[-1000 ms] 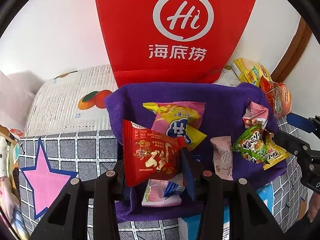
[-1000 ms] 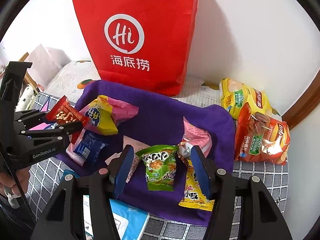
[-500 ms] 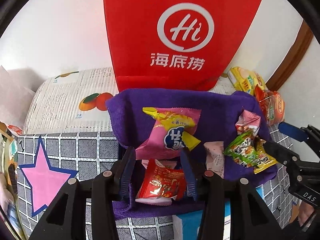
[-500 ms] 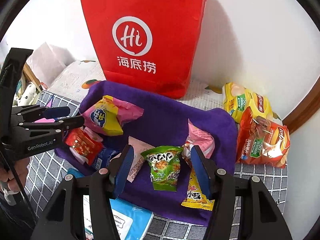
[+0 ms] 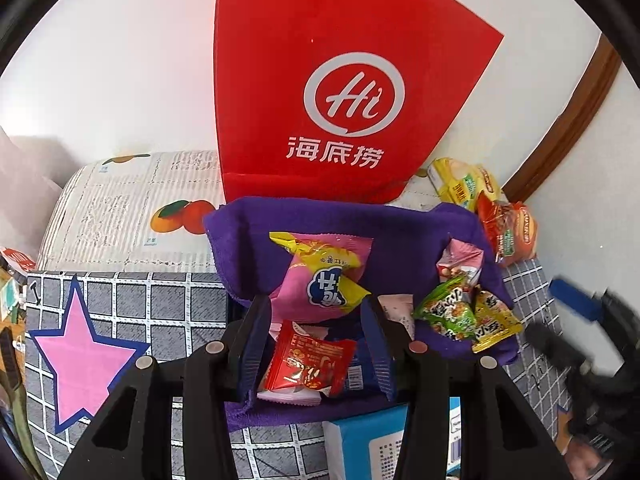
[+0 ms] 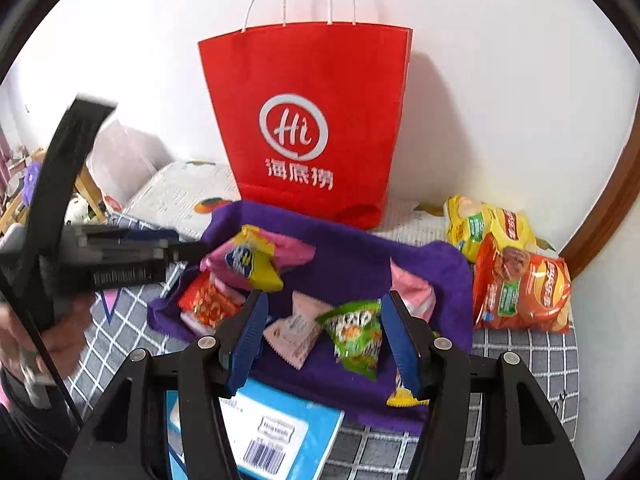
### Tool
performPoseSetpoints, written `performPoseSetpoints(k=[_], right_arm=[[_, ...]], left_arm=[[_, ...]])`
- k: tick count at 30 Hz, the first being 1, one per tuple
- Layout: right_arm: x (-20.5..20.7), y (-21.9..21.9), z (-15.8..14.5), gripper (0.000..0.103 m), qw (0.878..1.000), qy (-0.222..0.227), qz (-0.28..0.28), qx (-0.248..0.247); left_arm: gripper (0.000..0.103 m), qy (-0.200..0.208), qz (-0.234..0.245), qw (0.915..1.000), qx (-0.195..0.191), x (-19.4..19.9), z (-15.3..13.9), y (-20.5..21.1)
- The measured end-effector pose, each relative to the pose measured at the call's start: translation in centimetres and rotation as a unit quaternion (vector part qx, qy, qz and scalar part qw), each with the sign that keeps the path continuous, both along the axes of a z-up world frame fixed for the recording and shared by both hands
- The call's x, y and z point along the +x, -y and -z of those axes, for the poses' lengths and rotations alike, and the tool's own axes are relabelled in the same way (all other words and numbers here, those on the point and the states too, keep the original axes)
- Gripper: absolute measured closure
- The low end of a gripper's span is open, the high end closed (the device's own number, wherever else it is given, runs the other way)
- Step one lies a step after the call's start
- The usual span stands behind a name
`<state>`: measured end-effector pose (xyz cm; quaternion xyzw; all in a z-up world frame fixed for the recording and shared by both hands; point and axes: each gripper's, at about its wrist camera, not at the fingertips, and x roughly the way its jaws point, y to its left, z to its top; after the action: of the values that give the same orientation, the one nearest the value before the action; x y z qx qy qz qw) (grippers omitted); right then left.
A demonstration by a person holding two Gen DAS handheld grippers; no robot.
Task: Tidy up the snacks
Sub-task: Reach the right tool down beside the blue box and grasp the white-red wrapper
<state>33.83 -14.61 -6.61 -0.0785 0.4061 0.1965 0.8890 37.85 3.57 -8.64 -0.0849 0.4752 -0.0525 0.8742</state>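
Observation:
A red snack packet (image 5: 310, 364) (image 6: 208, 304) lies loose on a small pile of packets at the near left corner of the purple cloth (image 5: 400, 232) (image 6: 352, 264). My left gripper (image 5: 316, 344) hangs open above it, touching nothing. My right gripper (image 6: 326, 340) is open over the cloth's near edge. A green packet (image 6: 356, 332) and a pale pink flat packet (image 6: 296, 328) lie on the cloth below it, untouched. A pink-and-yellow packet (image 5: 320, 276) (image 6: 256, 256) rests behind the pile. The left gripper (image 6: 180, 246) shows blurred at the right wrist view's left.
A tall red paper bag (image 5: 340, 100) (image 6: 308, 120) stands against the wall behind the cloth. Yellow (image 6: 484, 224) and orange (image 6: 520, 288) chip bags lie at the right. A blue box (image 6: 276, 428) sits under the cloth's near edge. A person's hand (image 6: 48, 340) grips the left tool.
The left gripper let go of the red packet, which dropped onto the pile on the cloth. Both grippers have since lifted and drawn back; the right one stayed open.

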Motion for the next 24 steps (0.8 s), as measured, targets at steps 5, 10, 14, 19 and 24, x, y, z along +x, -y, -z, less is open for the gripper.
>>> performPoseSetpoints(k=[5, 10, 14, 19, 24], right_arm=[[-3.2, 1.1, 2.4, 0.045, 1.0, -0.021, 0.015, -0.009], [-7.9, 3.6, 5.0, 0.045, 0.998, -0.038, 0.036, 0.027], [-11.3, 4.8, 7.5, 0.037, 0.995, -0.062, 0.04, 0.068], [-13.6, 5.4, 10.3, 0.037, 0.989, -0.09, 0.068, 0.099], [-14.6, 4.5, 12.0, 0.037, 0.984, -0.1, 0.078, 0.125]], left_arm=[[0.059, 0.009, 0.009, 0.9998, -0.012, -0.7, -0.9, 0.2], [0.059, 0.026, 0.023, 0.9992, -0.019, -1.7, -2.3, 0.7], [0.059, 0.037, 0.03, 0.9985, -0.028, -2.4, -3.2, 0.7], [0.059, 0.044, 0.036, 0.9977, -0.035, -3.1, -3.9, 0.8], [0.059, 0.05, 0.05, 0.9968, -0.037, -3.6, -4.4, 1.3]])
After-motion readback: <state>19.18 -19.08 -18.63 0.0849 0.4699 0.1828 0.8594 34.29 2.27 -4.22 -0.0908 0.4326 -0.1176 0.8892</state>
